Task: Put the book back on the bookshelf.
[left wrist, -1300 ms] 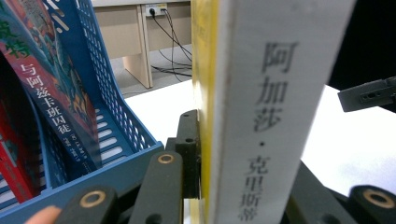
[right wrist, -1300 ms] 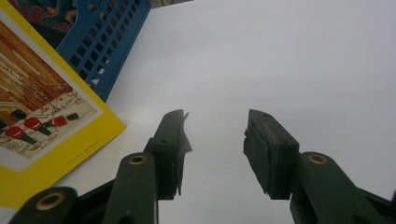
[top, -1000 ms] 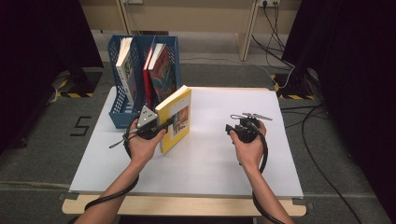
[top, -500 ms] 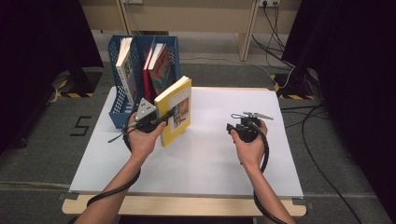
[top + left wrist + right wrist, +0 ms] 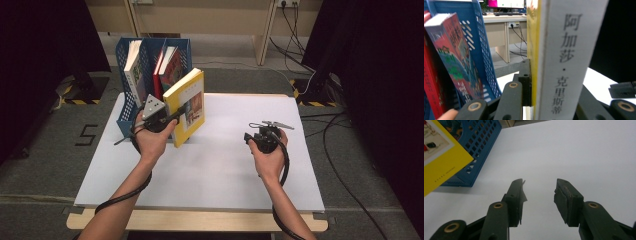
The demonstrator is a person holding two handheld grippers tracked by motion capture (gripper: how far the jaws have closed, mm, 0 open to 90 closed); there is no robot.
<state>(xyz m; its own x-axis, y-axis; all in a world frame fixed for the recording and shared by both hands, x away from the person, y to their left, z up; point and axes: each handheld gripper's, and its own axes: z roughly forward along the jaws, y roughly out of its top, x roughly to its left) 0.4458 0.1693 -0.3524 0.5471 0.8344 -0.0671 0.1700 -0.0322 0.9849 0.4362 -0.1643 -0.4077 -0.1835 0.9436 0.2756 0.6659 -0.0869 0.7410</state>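
Book (image 5: 186, 107), yellow with a white spine, stands upright, pinched tight in the left gripper (image 5: 172, 119), just beside the blue rack (image 5: 125, 112) on the white table (image 5: 210, 165). Three more books (image 5: 160, 72) lean inside the rack. From above, the held book is between the hand and the rack's right slot. The left gripper view shows black letters on the spine (image 5: 566, 62). The right gripper (image 5: 539, 200) is well apart, its jaws half open and holding nothing.
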